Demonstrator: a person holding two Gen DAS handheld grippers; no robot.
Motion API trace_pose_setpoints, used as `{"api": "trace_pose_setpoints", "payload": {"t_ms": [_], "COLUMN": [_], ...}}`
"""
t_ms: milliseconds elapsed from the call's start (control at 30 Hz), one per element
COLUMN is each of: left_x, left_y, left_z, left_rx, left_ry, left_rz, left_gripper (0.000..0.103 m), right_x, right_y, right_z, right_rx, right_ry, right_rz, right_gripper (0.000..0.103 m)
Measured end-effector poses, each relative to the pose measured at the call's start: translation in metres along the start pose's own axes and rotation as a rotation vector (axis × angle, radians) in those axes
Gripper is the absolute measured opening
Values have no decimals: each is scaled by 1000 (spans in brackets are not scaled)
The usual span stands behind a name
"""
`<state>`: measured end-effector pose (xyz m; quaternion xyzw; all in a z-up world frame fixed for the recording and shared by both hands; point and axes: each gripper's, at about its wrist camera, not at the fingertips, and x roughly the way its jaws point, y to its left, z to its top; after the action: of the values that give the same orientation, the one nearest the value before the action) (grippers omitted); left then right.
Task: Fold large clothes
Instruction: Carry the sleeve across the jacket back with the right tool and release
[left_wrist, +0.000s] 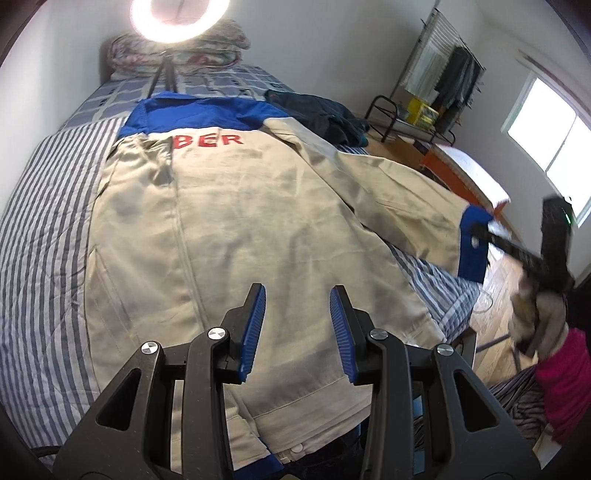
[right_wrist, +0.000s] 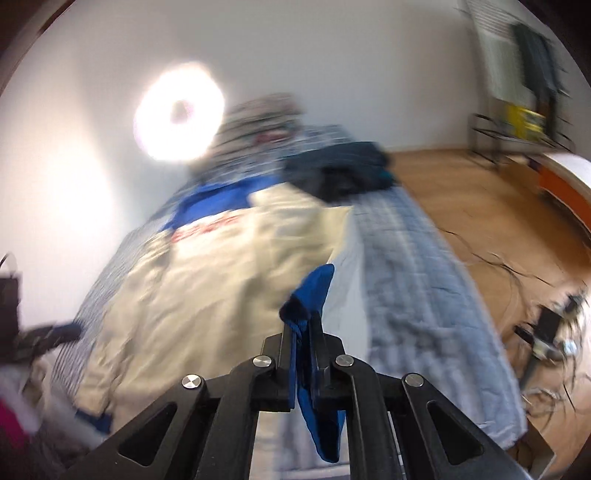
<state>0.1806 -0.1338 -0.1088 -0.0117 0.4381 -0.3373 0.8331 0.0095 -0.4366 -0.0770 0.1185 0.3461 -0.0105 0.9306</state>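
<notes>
A beige jacket (left_wrist: 236, 221) with a blue yoke and red letters lies back-up on the striped bed (left_wrist: 40, 221). My left gripper (left_wrist: 297, 295) is open and empty, hovering above the jacket's hem. My right gripper (right_wrist: 302, 321) is shut on the blue cuff (right_wrist: 314, 291) of the jacket's right sleeve and holds it lifted beside the bed. In the left wrist view the right gripper (left_wrist: 480, 227) shows at the far right, holding the cuff (left_wrist: 471, 251) with the sleeve stretched out. The right wrist view is blurred; the jacket (right_wrist: 207, 280) shows there too.
A dark garment (left_wrist: 317, 110) lies on the bed's far right. A ring light on a tripod (left_wrist: 181, 18) stands by folded bedding at the head. A clothes rack (left_wrist: 439, 85) and a window (left_wrist: 546, 140) are beyond the wooden floor.
</notes>
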Motion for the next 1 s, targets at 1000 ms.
{"api": "trace_pose_setpoints", "payload": {"t_ms": [1000], "left_x": [84], "left_y": [11], "left_z": [-31], "left_rx": [-325], "left_ry": [203], "left_rz": [-140], "left_gripper": [51], "right_x": [17], "right_y": [113], "right_z": [-69], "right_rx": [-365], "right_ry": [362], "right_rz": [401], "right_gripper": [33]}}
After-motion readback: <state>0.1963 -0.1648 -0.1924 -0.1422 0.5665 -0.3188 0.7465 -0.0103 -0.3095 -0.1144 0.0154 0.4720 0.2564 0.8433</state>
